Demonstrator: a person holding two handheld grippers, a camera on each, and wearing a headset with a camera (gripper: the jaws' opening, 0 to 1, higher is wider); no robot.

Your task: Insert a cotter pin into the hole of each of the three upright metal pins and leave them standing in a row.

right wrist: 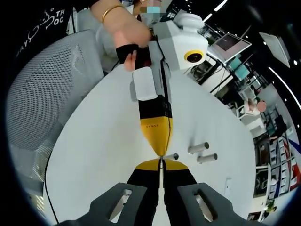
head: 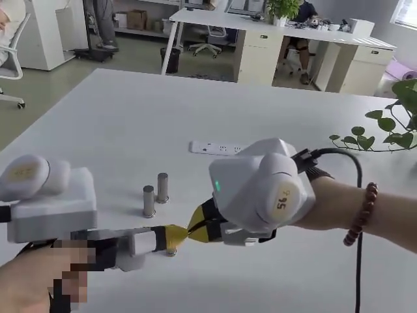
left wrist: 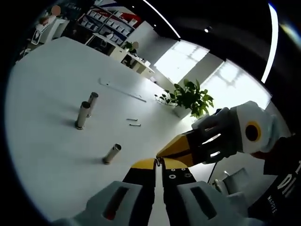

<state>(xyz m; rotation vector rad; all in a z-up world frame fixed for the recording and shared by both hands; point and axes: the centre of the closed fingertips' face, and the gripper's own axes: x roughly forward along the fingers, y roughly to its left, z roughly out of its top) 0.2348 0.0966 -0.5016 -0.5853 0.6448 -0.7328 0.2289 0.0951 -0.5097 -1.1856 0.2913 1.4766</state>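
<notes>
Nose to nose low over the white workbench (head: 117,124), your left gripper (left wrist: 160,164) and right gripper (right wrist: 161,165) meet at their yellow tips. In each gripper view the jaws are clenched to a thin slit. A dark sliver shows where the tips touch, too small to tell what it is or which gripper pinches it. Just beneath the meeting point a third metal pin (left wrist: 112,154) sits on the bench; only its base peeks out below the tips in the head view, and its tilt is hard to judge. Beyond it, the two other metal pins (head: 148,201) stand upright side by side, close together but not touching. In the left gripper view two cotter pins (left wrist: 132,119) lie loose on the bench to the side of that pair, apart from all three pins. Farther back a white power strip (head: 218,148) lies flat, and a leafy plant (head: 391,124) reaches in at the bench's far edge.
</notes>
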